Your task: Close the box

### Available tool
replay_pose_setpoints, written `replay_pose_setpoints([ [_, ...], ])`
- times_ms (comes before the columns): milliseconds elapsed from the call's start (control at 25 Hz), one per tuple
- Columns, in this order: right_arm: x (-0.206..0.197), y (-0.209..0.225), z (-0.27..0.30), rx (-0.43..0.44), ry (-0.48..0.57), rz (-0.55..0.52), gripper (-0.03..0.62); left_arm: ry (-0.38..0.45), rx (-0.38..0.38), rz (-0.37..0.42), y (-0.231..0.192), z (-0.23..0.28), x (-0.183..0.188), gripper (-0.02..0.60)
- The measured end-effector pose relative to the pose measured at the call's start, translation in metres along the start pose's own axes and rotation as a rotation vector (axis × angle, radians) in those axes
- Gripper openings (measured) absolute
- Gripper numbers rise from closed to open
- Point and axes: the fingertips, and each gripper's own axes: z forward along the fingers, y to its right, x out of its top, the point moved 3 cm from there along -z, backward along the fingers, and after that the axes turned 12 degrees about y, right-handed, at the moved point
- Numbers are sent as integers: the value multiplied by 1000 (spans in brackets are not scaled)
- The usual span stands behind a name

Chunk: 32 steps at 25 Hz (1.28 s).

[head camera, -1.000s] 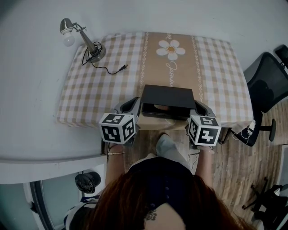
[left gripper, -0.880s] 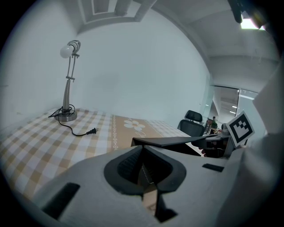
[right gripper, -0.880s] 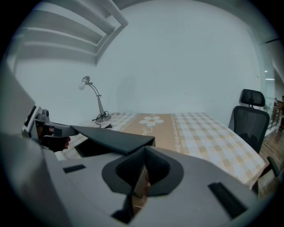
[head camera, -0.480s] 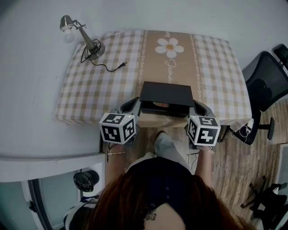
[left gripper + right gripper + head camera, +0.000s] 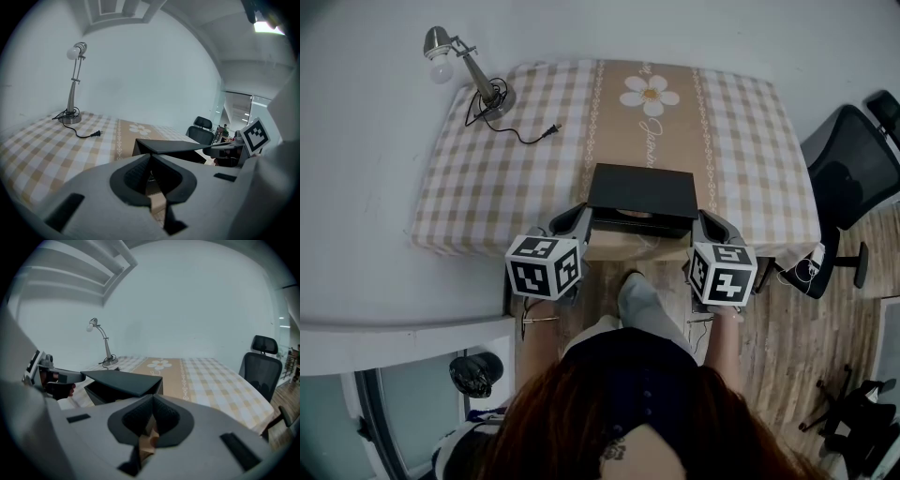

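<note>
A black box (image 5: pixel 639 199) lies near the front edge of the checked table (image 5: pixel 487 187). Its lid (image 5: pixel 641 187) is tilted, with a narrow gap along the front that shows something brown inside. My left gripper (image 5: pixel 586 217) is at the lid's front left corner and my right gripper (image 5: pixel 698 223) at its front right corner. In the left gripper view the jaws (image 5: pixel 150 155) meet on the lid's corner (image 5: pixel 173 146). In the right gripper view the jaws (image 5: pixel 152 398) close just under the lid's near edge (image 5: pixel 126 383).
A desk lamp (image 5: pixel 473 70) stands at the table's far left corner, its cord and plug (image 5: pixel 534 136) trailing toward the middle. A daisy runner (image 5: pixel 649 98) crosses the cloth behind the box. A black office chair (image 5: pixel 853 178) is on the right, on a wooden floor.
The lid has come down: the gap along the box's front is narrower than a second ago. Both grippers stay at its front corners.
</note>
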Motion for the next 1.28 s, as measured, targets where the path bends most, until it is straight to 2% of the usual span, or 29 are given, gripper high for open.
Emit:
replay_pose_setpoints([
  [600,-10,-4,-13,13,-10,-1,18,-6,29,1,0,-12,-7,29],
  [1280,-19,-10,-20,4,-24,-5,18,-32,0,-7,3,-12,-20,29],
])
